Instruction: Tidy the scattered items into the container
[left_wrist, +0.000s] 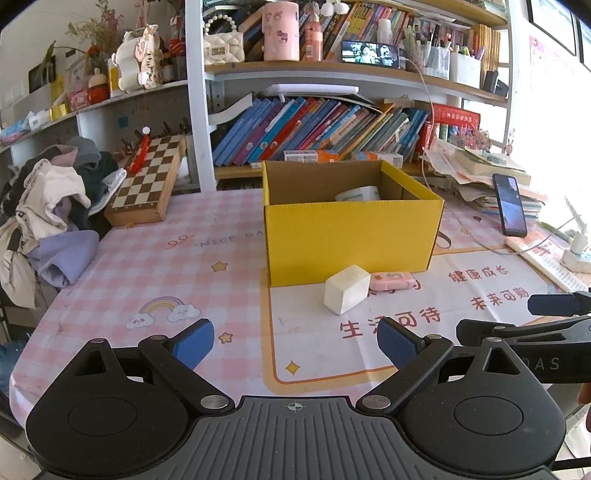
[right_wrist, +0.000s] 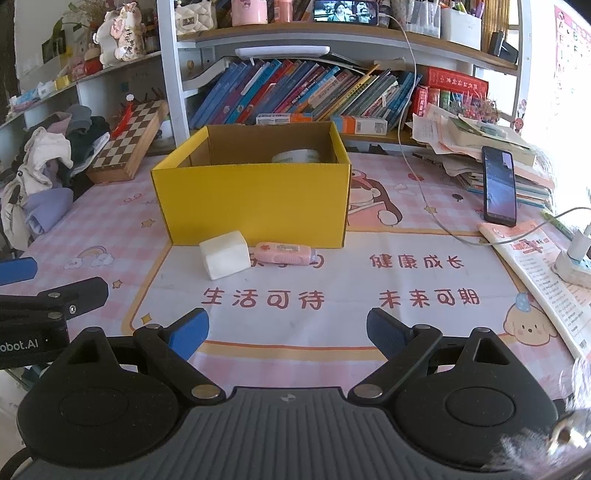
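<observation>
A yellow cardboard box (left_wrist: 351, 236) (right_wrist: 255, 195) stands open on the table, with a roll of tape (left_wrist: 357, 193) (right_wrist: 295, 156) inside. A white block (left_wrist: 346, 288) (right_wrist: 225, 254) and a pink correction-tape case (left_wrist: 392, 280) (right_wrist: 284, 252) lie on the mat just in front of the box. My left gripper (left_wrist: 295, 347) is open and empty, hovering well short of the block. My right gripper (right_wrist: 288, 334) is open and empty, to the right of the left one; it shows at the left wrist view's right edge (left_wrist: 554, 314).
A chessboard box (left_wrist: 147, 184) and a pile of clothes (left_wrist: 55, 214) lie at the left. A phone (right_wrist: 499, 184), stacked papers, a booklet (right_wrist: 539, 273) and a charger with cable (right_wrist: 576, 254) are at the right. Bookshelves stand behind the box.
</observation>
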